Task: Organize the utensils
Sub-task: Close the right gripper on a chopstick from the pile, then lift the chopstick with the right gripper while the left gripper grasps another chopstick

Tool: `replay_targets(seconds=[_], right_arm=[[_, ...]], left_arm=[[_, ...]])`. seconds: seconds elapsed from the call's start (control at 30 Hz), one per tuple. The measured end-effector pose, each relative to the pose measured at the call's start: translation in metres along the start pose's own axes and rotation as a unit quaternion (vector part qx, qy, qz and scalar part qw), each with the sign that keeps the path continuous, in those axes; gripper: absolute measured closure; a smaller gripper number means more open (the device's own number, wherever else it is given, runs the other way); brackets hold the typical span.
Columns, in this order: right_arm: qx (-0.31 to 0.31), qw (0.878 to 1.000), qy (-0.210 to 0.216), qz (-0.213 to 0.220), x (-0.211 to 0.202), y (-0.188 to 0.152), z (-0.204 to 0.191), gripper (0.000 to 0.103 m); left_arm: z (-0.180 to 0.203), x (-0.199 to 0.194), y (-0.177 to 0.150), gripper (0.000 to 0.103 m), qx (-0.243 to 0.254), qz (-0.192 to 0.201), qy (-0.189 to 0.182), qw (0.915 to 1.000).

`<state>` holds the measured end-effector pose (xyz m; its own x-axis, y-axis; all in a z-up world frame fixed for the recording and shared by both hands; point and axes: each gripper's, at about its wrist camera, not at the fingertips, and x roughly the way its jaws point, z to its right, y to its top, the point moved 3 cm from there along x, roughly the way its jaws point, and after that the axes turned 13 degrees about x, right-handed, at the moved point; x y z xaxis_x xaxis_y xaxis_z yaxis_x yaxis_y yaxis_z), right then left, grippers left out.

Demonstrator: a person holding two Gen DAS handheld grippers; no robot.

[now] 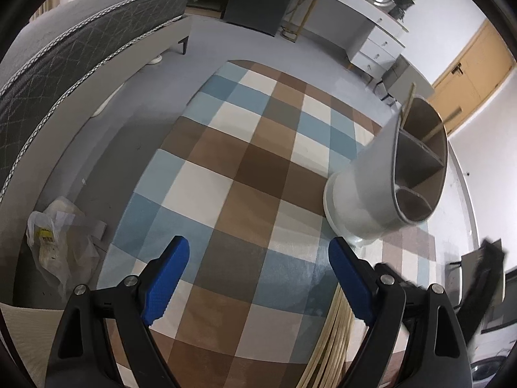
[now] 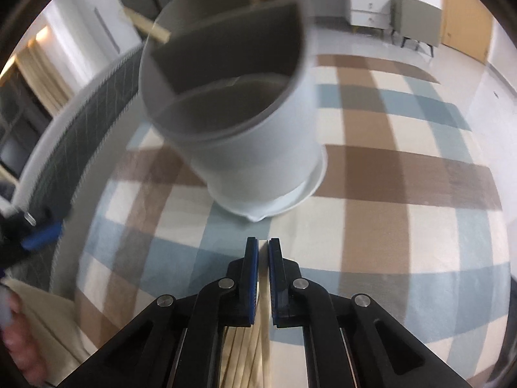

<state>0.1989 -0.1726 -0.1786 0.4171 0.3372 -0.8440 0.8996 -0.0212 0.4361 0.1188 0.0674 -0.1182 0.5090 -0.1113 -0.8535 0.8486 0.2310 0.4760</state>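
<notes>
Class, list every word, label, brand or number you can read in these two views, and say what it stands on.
None can be read.
Plastic bag on the floor: a yellow label with dark marks, too small and blurred to read.
Utensil holder, checked cloth, white drawers: no text visible.

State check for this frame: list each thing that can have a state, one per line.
left gripper: jaws wide open, nothing between them.
right gripper: jaws shut on one chopstick.
utensil holder: upright on its saucer, two sticks in the back compartment.
chopstick pile: lying loose on the checked cloth.
</notes>
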Motion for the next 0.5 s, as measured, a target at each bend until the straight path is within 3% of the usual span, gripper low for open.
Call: replay_targets(seconds=[0.13, 0.27, 0.5], right_arm=[[0.046, 0.998, 0.027, 0.029, -0.026, 0.008, 0.02, 0.097], [0.091, 0.993, 0.051, 0.054, -0.048, 0.011, 0.044, 0.097], [0.202, 0.971, 0.102, 0.074, -0.07, 0.008, 0.091, 0.097]], left_arm=[[0.014, 0.008, -0.007, 0.018, 0.028, -0.018, -0.008, 0.9994], [0.036, 0.021, -0.02, 0.018, 0.088, -0.05, -0.012, 0.9948], [0.064, 0.041, -0.051, 0.018, 0.157, -0.104, -0.028, 0.9818]])
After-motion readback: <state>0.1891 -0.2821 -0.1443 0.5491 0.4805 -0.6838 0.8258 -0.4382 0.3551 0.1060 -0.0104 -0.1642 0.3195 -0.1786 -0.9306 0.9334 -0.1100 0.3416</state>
